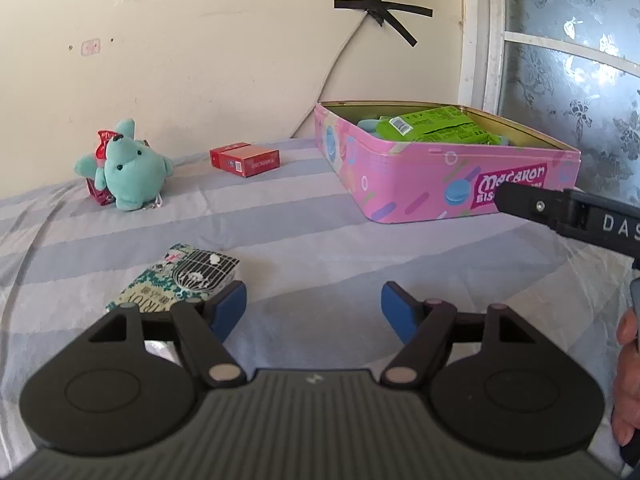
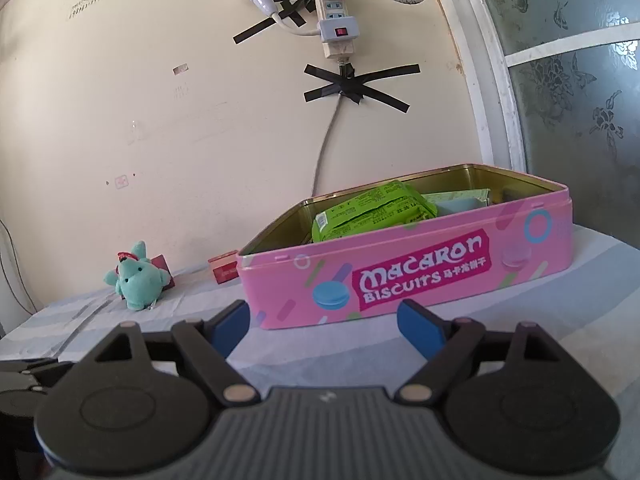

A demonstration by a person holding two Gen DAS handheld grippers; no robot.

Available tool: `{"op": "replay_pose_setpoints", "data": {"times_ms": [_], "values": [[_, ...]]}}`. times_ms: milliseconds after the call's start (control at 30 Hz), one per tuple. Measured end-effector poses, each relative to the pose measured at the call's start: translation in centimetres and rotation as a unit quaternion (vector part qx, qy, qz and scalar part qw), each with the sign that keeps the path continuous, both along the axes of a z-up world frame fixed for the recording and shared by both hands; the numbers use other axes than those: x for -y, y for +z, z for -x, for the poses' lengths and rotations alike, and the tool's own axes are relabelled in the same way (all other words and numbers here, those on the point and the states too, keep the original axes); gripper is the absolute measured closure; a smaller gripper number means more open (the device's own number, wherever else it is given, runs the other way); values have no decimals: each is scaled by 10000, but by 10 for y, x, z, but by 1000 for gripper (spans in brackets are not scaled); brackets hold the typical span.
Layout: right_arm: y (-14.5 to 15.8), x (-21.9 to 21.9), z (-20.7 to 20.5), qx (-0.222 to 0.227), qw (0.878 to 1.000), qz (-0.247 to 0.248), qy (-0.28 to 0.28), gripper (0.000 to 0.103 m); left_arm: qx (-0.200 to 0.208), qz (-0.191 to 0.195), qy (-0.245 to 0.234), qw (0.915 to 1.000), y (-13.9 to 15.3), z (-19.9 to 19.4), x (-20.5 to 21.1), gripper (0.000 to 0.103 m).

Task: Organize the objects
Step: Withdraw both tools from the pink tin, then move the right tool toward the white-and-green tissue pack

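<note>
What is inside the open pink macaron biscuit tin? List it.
Inside the pink rectangular metal tin lie green snack packets, a pale green flat packet and something light blue. The packets and the tin's front wall hide whatever lies underneath.

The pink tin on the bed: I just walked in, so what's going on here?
A person is tidying loose things into the tin, which already holds green packets. Both the left gripper and right gripper are open and empty. A plush toy, red box and patterned pack lie outside it.
</note>
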State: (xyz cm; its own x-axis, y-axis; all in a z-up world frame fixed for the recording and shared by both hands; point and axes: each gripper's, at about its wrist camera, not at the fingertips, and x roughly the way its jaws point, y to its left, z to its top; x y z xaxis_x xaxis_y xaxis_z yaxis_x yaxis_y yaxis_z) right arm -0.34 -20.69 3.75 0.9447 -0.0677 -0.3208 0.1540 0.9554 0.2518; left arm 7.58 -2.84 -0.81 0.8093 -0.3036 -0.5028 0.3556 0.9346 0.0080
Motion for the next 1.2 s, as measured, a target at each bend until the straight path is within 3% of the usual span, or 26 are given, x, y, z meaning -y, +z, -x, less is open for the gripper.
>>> {"op": "replay_pose_setpoints", "data": {"times_ms": [1200], "values": [[-1,4,0,-2,9999,-110,44,16,-21,303,183,9994,1,0,-11,26]]}}
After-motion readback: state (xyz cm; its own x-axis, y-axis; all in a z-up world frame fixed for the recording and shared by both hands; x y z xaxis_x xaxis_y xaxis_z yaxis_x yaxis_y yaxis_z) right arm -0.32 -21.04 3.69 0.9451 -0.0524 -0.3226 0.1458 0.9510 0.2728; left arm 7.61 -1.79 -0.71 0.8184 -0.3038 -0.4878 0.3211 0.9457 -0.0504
